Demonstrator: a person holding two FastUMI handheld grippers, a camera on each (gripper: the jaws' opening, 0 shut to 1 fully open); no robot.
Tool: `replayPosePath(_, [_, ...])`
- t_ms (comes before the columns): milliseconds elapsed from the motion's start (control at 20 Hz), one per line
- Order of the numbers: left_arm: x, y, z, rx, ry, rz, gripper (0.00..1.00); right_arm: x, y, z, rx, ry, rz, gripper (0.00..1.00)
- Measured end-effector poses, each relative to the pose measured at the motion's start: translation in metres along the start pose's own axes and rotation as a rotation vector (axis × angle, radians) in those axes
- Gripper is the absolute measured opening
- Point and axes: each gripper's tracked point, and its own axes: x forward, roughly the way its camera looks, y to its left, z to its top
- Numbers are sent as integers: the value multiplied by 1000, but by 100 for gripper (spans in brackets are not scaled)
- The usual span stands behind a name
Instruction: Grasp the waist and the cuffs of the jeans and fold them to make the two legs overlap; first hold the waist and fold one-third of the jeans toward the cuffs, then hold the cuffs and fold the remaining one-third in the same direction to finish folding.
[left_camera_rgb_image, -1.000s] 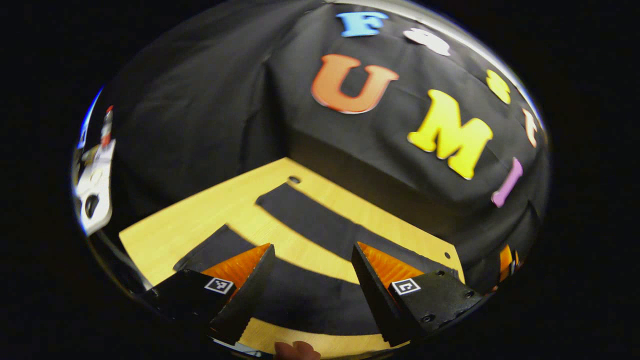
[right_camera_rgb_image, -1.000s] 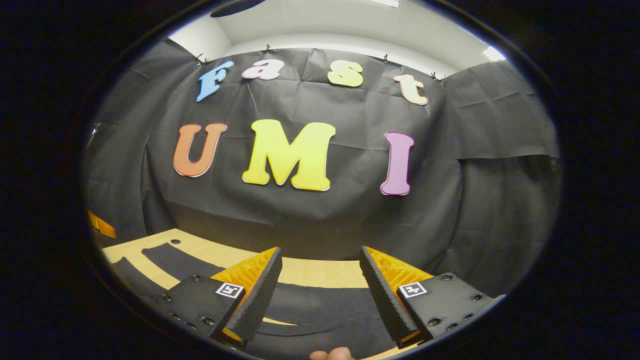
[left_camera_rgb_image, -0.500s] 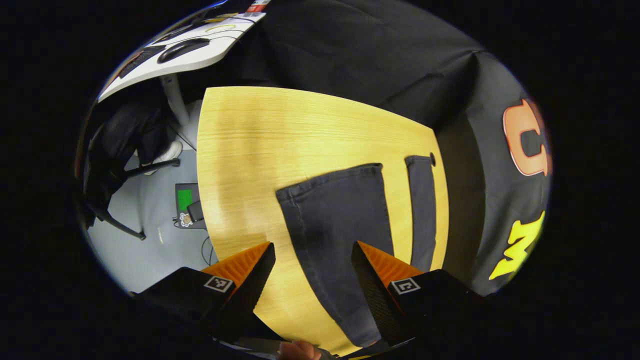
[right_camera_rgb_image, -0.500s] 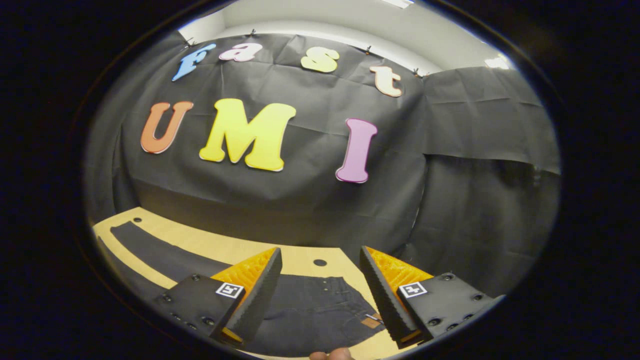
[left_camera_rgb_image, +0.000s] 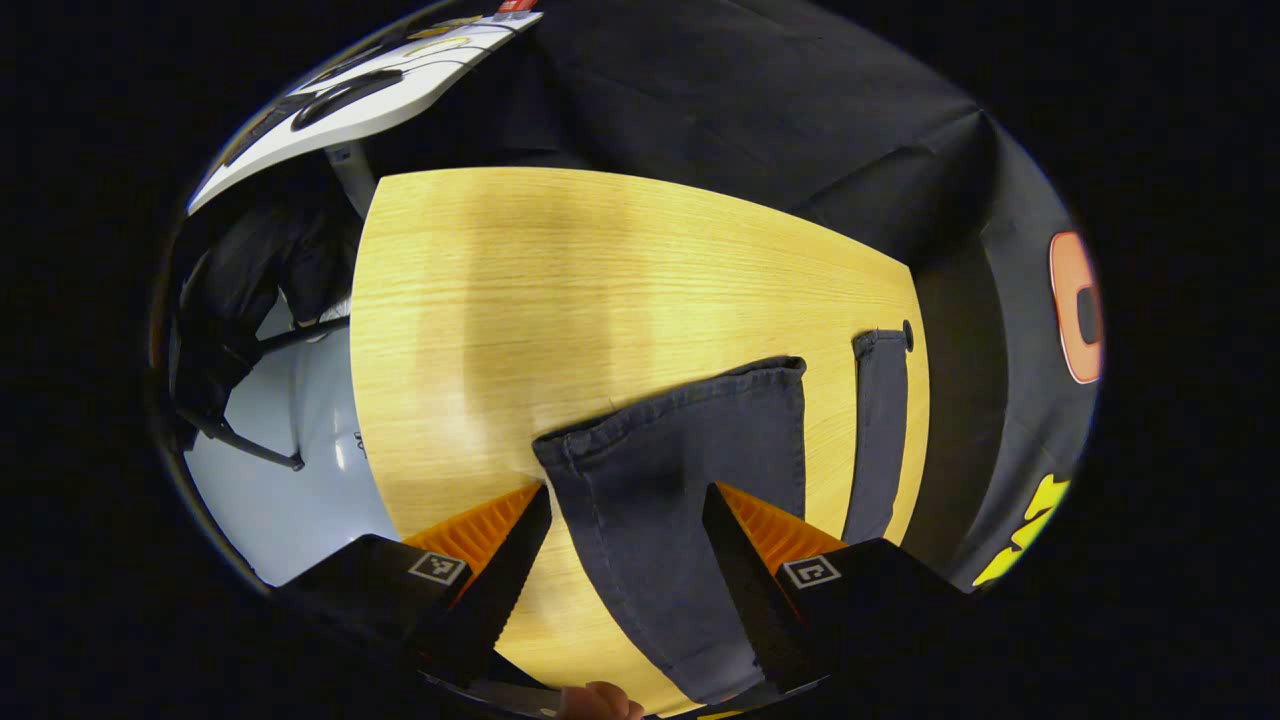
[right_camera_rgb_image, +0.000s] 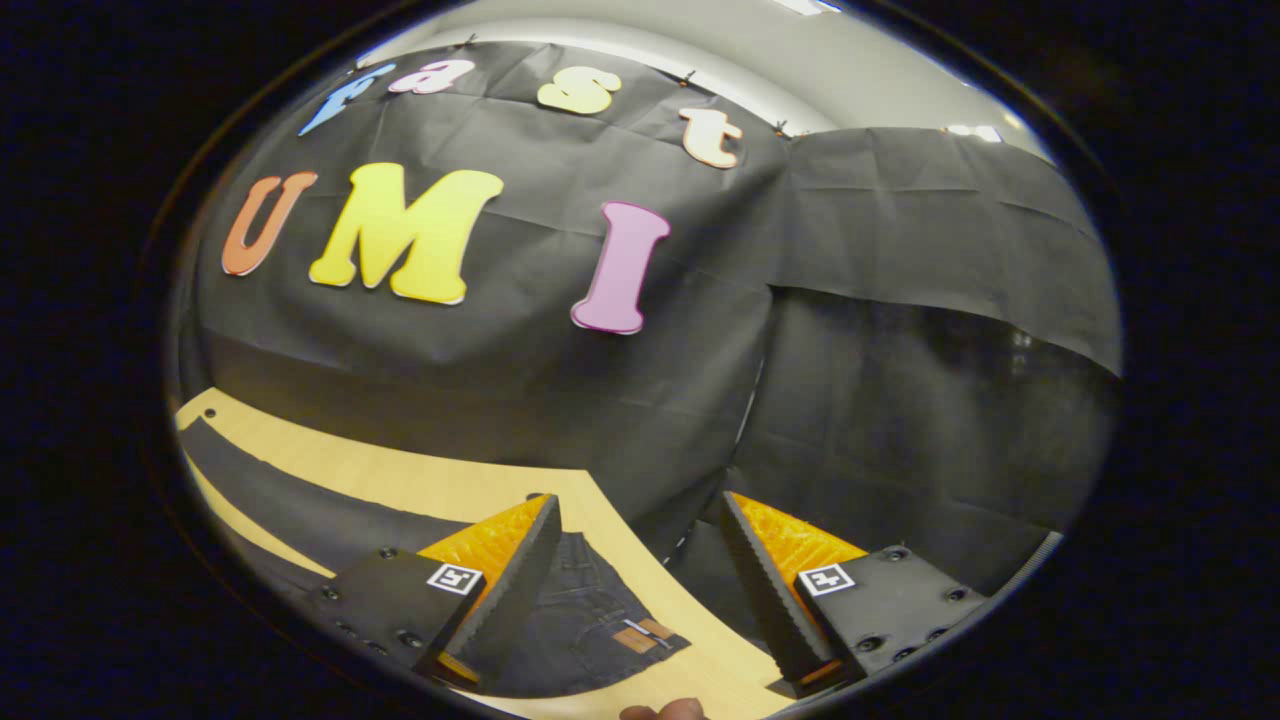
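1. The jeans (left_camera_rgb_image: 690, 470) lie flat on the wooden table (left_camera_rgb_image: 560, 290), dark against the pale top.
2. In the left gripper view the two legs run lengthwise away from the camera, side by side with a strip of bare table between them, and both cuffs point toward the table's far edge.
3. The wider-looking leg ends at a hemmed cuff (left_camera_rgb_image: 670, 405) near the middle of the table; the other leg (left_camera_rgb_image: 880, 440) lies toward the cloth-wall side of the table, its cuff just beside a small hole in the table near the edge.
4. The left gripper (left_camera_rgb_image: 625, 560) hovers over the nearer leg with its jaws spread wide, gripping nothing; whether the tips touch the fabric is hard to judge from this angle.
5. In the right gripper view the waist end (right_camera_rgb_image: 590, 620) lies near a table corner, a small tan patch on the waistband, and a leg stretches off to the left along the table's back edge.
6. The right gripper (right_camera_rgb_image: 640, 590) is released too, jaws apart above the waist and table corner.
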Motion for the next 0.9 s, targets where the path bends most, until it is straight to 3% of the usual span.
replayPosePath(200, [6, -9, 4, 11, 4, -3, 99, 8, -24, -11, 40, 41, -66, 98])
replayPosePath(300, [10, -1, 5, 39, 17, 31, 95, 10, -29, -19, 63, 62, -79, 99])
replayPosePath(400, [11, 5, 6, 41, 24, 50, 73, 12, -28, -22, 66, 69, -81, 98])
replayPosePath(500, [11, 12, 9, 43, 26, 69, 61, 13, -26, -25, 64, 69, -76, 98])
replayPosePath(550, [12, 12, 8, 45, 23, 59, 41, 14, -24, -27, 63, 71, -71, 98])
replayPosePath(600, [14, 10, 8, 48, 18, 32, 43, 16, -24, -30, 61, 80, -66, 99])
replayPosePath(650, [14, 10, 8, 55, 21, 5, 31, 18, -24, -39, 65, 103, -61, 99])
replayPosePath(700, [15, 9, 8, 39, 27, -21, 28, 20, -22, -50, 86, 150, -42, 98])
replayPosePath(750, [15, 10, 8, 6, 37, -37, 17, 23, -16, -66, 126, 231, 1, 99])
replayPosePath(850, [15, 10, 8, -40, 44, -61, 7, 22, 2, -105, 262, 449, 103, 100])
replayPosePath(900, [14, 10, 9, -40, 43, -63, 6, 21, 6, -123, 338, 561, 113, 100])
